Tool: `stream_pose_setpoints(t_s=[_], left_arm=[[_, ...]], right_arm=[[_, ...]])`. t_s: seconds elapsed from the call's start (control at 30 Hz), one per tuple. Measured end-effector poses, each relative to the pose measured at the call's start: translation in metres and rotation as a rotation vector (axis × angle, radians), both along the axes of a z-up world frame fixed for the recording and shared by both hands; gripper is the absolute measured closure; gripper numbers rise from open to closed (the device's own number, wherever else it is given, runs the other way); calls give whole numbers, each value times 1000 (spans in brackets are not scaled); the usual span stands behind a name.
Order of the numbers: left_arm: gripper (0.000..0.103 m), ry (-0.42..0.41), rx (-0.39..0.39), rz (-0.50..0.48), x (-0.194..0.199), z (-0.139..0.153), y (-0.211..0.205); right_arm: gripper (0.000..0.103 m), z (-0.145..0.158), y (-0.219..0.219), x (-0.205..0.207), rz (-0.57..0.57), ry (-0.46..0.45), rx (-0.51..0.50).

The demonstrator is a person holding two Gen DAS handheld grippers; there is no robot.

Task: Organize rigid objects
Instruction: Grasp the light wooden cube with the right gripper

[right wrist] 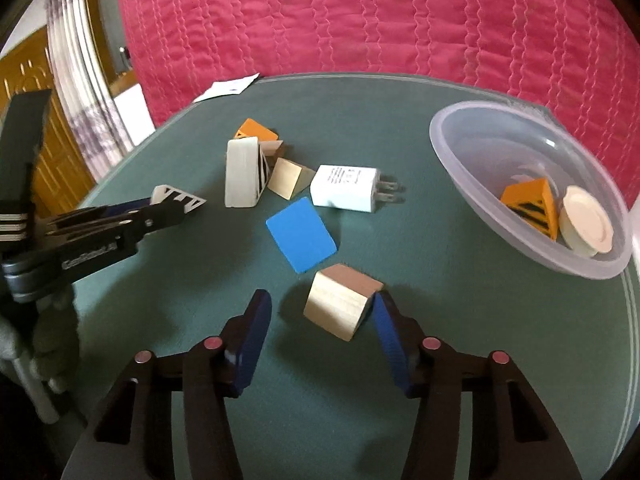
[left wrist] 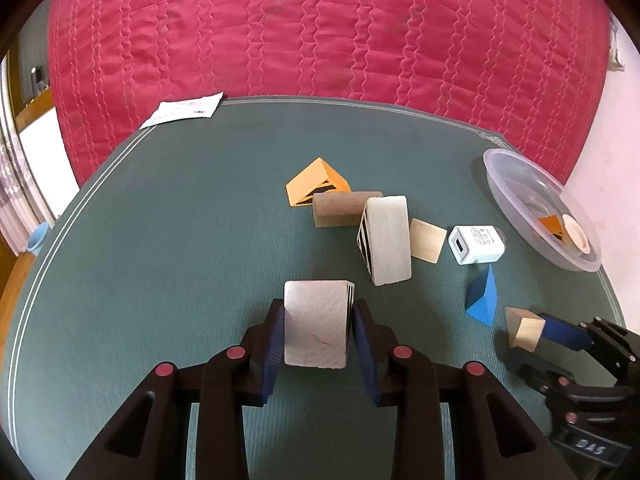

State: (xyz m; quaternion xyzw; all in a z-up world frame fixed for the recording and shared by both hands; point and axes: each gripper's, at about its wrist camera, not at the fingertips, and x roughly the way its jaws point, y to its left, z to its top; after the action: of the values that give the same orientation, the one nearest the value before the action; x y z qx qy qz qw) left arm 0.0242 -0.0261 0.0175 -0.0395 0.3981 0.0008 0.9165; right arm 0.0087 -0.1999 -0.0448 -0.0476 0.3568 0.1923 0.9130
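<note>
My left gripper (left wrist: 318,306) is shut on a white wooden block (left wrist: 316,324) with a striped side, held just above the green mat. In the right wrist view the same gripper (right wrist: 176,206) reaches in from the left with that block (right wrist: 178,196). My right gripper (right wrist: 322,300) straddles a plain wooden wedge (right wrist: 340,306) lying on the mat. Its right pad is at the wedge's edge, but its left pad stands well apart, so the jaws are open. The left wrist view shows this gripper (left wrist: 536,348) and wedge (left wrist: 524,330) at the right.
A clear plastic bowl (right wrist: 440,136) at the right holds an orange wedge (right wrist: 532,208) and a cream disc (right wrist: 586,228). A blue wedge (right wrist: 300,234), a white charger (right wrist: 346,188), a tall white wedge (left wrist: 388,240), a brown block (left wrist: 344,208) and an orange wedge (left wrist: 316,180) lie mid-mat. A pink quilt (left wrist: 320,28) is behind.
</note>
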Motion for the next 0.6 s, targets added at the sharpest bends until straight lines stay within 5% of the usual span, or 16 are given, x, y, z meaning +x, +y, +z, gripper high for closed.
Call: stream_pose_setpoints(t_s=[0.17, 0.6], left_arm=[[68, 1, -16, 1, -3, 0, 2], [68, -1, -17, -9, -6, -2, -2]], right_arm=[[68, -1, 9, 0, -48, -32, -71], [68, 4, -7, 1, -55, -33, 29]])
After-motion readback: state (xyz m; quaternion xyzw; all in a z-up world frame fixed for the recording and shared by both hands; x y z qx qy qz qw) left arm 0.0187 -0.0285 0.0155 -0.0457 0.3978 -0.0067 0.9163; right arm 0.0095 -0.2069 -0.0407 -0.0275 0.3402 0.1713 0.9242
